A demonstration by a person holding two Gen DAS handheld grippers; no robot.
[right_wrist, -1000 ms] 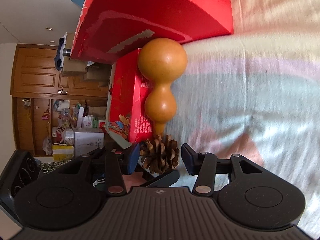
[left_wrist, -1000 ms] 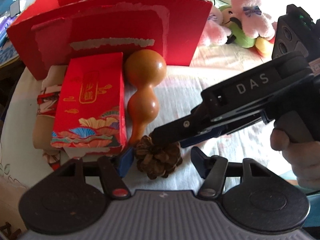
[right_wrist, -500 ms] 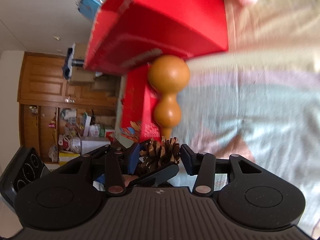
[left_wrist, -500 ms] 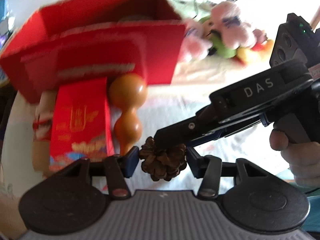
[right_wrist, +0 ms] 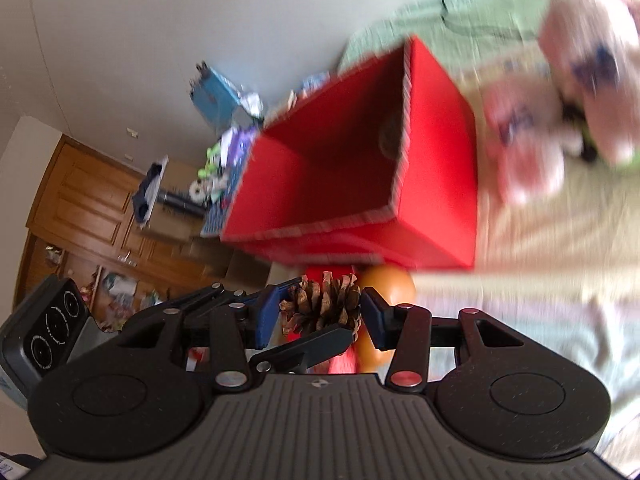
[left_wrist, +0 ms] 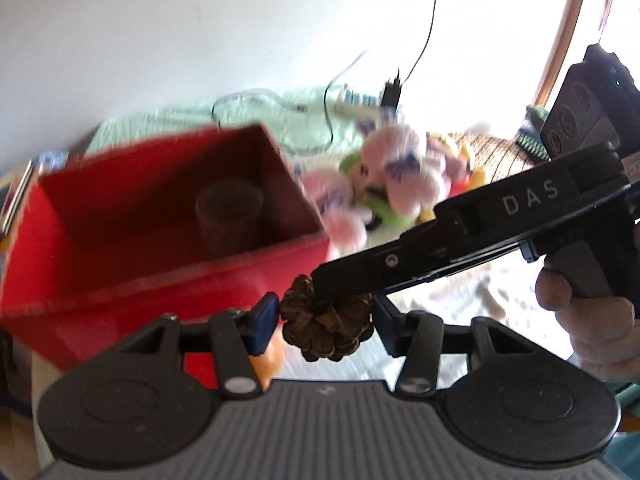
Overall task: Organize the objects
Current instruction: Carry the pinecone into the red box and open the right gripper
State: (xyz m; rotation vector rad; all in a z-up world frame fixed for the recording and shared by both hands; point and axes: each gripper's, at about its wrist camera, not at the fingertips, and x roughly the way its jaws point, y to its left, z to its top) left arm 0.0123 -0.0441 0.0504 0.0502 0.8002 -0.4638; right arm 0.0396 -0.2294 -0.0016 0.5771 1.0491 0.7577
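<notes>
Pinecone [left_wrist: 327, 330] sat clamped by both the left gripper [left_wrist: 324, 316] and right gripper [right_wrist: 320, 314], jaws pressing its sides; the open red box [left_wrist: 120, 280] lay just beyond, far-left.

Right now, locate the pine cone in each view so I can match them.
Left wrist: pine cone at bottom centre, between this gripper's fingers.
Right wrist: pine cone at lower centre, between this gripper's fingers.
Shared landmark: the open red box, above the cone in both.
</notes>
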